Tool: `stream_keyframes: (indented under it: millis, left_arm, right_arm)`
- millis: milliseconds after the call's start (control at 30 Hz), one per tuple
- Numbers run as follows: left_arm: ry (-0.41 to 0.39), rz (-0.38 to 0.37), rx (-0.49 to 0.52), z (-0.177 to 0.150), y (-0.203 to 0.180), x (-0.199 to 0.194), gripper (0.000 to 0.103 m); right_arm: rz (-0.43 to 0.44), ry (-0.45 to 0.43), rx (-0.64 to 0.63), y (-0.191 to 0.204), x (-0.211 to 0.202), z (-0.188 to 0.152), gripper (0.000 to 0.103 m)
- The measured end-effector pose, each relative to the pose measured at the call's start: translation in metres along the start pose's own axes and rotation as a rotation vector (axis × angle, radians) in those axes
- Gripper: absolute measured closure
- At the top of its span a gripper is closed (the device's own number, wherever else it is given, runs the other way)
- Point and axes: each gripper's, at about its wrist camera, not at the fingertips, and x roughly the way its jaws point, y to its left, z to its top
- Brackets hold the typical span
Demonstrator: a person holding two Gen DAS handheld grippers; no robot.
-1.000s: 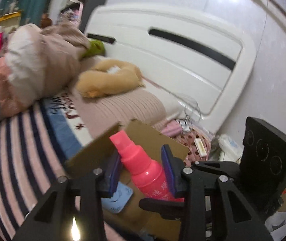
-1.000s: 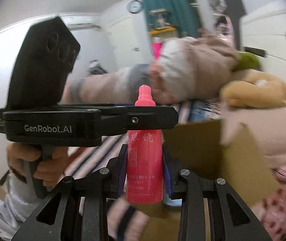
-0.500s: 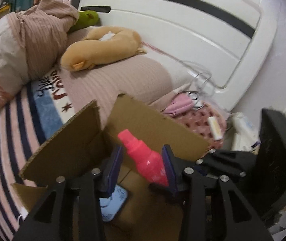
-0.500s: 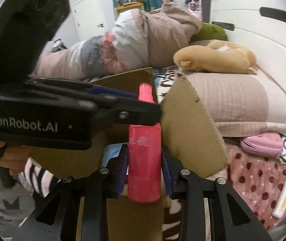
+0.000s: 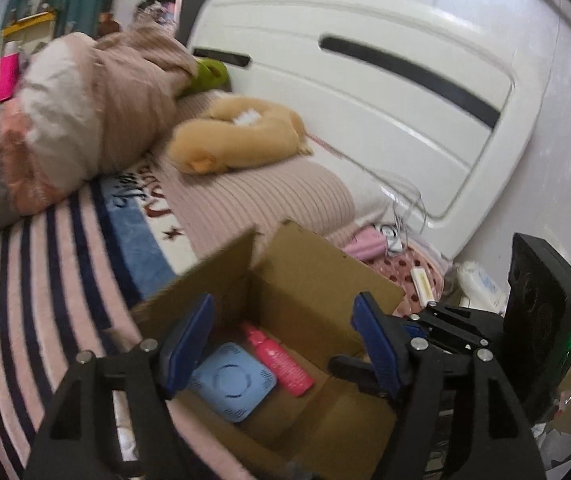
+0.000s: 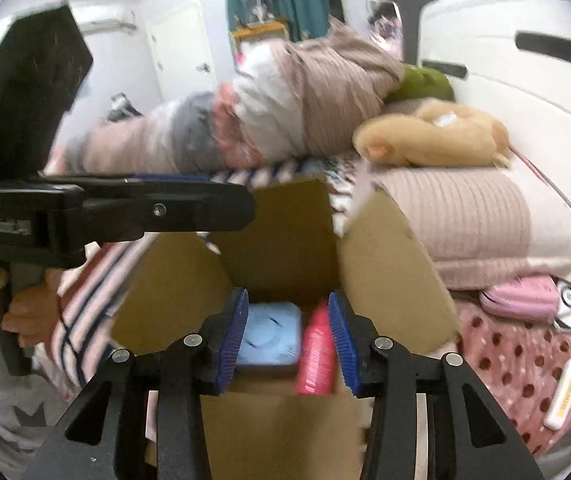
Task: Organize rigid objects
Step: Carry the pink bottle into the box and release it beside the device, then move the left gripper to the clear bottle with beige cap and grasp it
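A pink spray bottle (image 5: pixel 281 358) lies on the floor of an open cardboard box (image 5: pixel 317 280), beside a pale blue square device (image 5: pixel 231 384). My left gripper (image 5: pixel 281 340) hangs over the box, its jaws opening wide with nothing pressed between them. In the right wrist view the bottle (image 6: pixel 317 354) shows low in the box (image 6: pixel 389 280), close to the right-hand pad and free of it. My right gripper (image 6: pixel 288 338) is opening and empty above the blue device (image 6: pixel 271 332). The left gripper (image 6: pixel 243 208) crosses that view side-on, held by a hand (image 6: pixel 25 312).
The box stands on a striped bedspread (image 5: pixel 33 280). Behind it lie a ribbed pink pillow (image 5: pixel 261 200), a tan plush toy (image 5: pixel 241 148), bundled bedding (image 5: pixel 65 120) and the white headboard (image 5: pixel 385 92). A pink case (image 6: pixel 519 300) and a small white stick (image 6: pixel 563 396) lie to the right.
Both grippers were shut on the pink bottle above the box. They have let go, and the bottle now lies inside next to the blue device. The left jaws have spread widest.
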Motion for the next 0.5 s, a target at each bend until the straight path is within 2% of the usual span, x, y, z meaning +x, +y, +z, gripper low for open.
stream_keyframes:
  millis: [100,233,367,500]
  left_arm:
    - [-0.055,0.042,-0.046,-0.01,0.027,-0.038,0.034]
    - [-0.114,0.149,-0.095,-0.035,0.067,-0.085,0.033]
    - [-0.136,0.233,-0.148,-0.07,0.108,-0.114,0.027]
    - [-0.13,0.314,-0.219,-0.109,0.149,-0.126,0.026]
  right_arm:
    - [0.069,-0.067,-0.025,0.026,-0.012,0.009,0.065]
    - [0.149,-0.093,-0.081,0.069,-0.012,0.02,0.065]
    - [0.213,-0.055,-0.151,0.121,0.006,0.024,0.065]
    - [0.257,0.04,-0.191,0.165,0.04,0.012,0.065]
